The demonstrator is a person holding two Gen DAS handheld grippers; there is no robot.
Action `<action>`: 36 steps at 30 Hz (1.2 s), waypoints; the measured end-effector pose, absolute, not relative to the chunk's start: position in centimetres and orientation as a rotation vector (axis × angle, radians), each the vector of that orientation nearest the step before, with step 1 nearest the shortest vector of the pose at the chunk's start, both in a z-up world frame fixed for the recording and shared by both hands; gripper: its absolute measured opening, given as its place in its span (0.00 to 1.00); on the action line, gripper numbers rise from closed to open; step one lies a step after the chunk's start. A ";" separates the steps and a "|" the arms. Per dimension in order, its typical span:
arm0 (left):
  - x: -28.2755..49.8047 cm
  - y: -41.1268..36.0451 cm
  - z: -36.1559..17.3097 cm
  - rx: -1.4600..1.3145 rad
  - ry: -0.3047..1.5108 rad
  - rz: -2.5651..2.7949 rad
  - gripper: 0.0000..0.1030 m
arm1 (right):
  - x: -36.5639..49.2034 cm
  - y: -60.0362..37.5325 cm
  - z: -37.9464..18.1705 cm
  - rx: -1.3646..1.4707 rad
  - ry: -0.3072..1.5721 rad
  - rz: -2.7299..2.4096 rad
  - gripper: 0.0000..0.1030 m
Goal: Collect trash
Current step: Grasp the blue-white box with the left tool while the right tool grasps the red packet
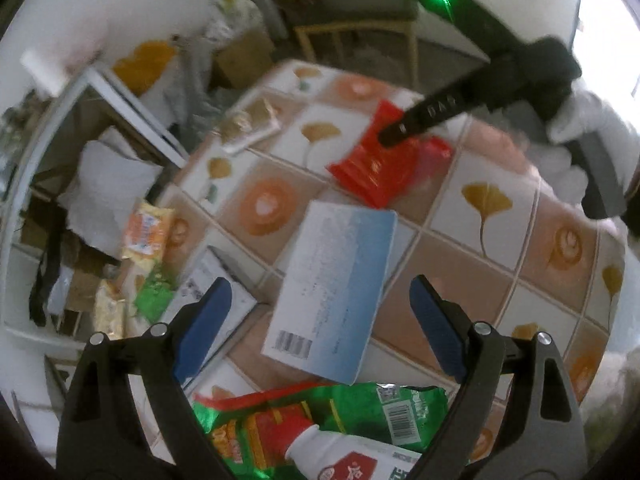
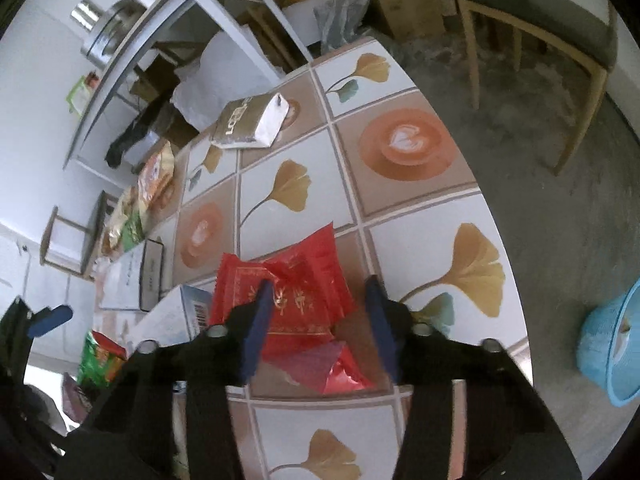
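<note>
Trash lies on a table with a ginkgo-leaf cloth [image 1: 484, 208]. My left gripper [image 1: 320, 292] is open, its jaws straddling the near end of a white and blue box [image 1: 336, 292]. A green snack bag [image 1: 360, 412] and a white bottle [image 1: 352, 460] lie below it. My right gripper [image 2: 320, 292] is open over a red wrapper [image 2: 296, 300], one pad resting on it; the wrapper also shows in the left wrist view [image 1: 376, 160] under the right gripper's finger [image 1: 424, 116]. A gold and silver packet [image 2: 248, 120] lies farther back.
Snack packets [image 1: 146, 236] and a white carton [image 1: 216, 280] sit at the table's left edge. A white shelf with paper and boxes [image 2: 168, 64] stands beyond. A wooden chair [image 2: 536, 20] and a blue basket [image 2: 612, 344] are on the floor to the right.
</note>
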State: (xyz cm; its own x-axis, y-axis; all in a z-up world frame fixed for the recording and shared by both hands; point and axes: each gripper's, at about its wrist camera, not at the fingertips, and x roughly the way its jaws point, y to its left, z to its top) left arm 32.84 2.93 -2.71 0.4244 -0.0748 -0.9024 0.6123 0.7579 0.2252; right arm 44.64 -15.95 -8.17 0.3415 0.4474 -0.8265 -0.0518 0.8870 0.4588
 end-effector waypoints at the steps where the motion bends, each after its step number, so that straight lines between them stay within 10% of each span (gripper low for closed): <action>1: 33.4 2.9 -3.1 0.571 1.082 -0.475 0.84 | 44.6 -16.0 -8.3 0.376 1.186 0.334 0.20; 36: 39.1 -0.5 -9.1 0.571 1.310 -0.611 0.73 | 43.0 -21.0 -8.2 0.571 1.121 0.421 0.06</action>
State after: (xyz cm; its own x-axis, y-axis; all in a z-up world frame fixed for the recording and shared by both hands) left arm 39.15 -0.49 -9.13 0.1489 -0.0884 -0.9849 0.6979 0.7150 0.0413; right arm 43.00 -21.01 -8.24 0.3826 0.5838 -0.7161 -0.0320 0.7829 0.6213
